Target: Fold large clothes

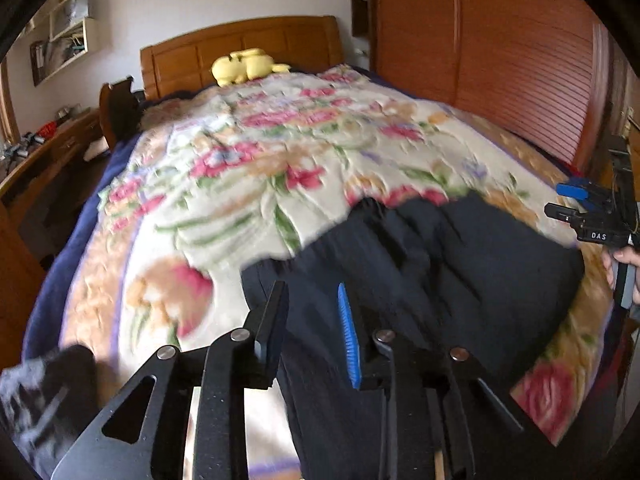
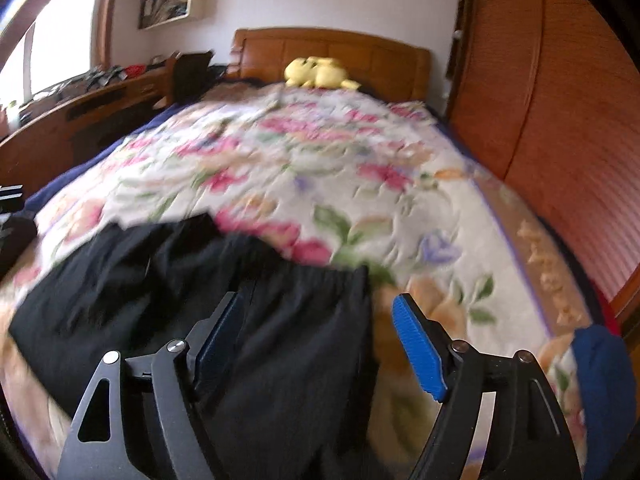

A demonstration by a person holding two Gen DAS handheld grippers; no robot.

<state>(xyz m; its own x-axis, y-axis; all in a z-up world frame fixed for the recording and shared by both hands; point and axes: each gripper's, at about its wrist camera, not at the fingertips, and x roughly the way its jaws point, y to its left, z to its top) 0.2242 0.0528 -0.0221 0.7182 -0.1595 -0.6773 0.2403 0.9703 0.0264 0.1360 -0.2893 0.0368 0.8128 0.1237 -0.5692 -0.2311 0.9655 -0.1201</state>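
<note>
Bedroom scene, 2 wrist views, both motion-blurred. We saw a bed spread with a plush floral blanket [image 1: 248, 184], its embossed pile cream with pink, green and orange blooms, against a panelled wooden headboard [image 1: 240, 48] and beside a slatted wooden wardrobe [image 1: 520, 60].

The task's thing, a dark garment [image 1: 460, 264], lay crumpled on the blanket's near end, with 1 part trailing toward the cameras under both grippers. It looked thin, matte and limp, with what seemed a gathered band along its far edge. We judged it light and soft, likely to sag, drag on the pile and slip from a shallow pinch. We would have taken hold at the band or a seam, pinching the layers there together.

The left gripper [image 1: 312, 308] had its jaws narrowly apart, dark cloth lying between and below them; no pad visibly pressed it. The right gripper [image 2: 320, 328] stood wide apart, the garment's edge under the gap, its ribbed blue pad [image 2: 418, 348] clear of the cloth. A yellow plush toy [image 1: 244, 66] rested at the headboard.
</note>
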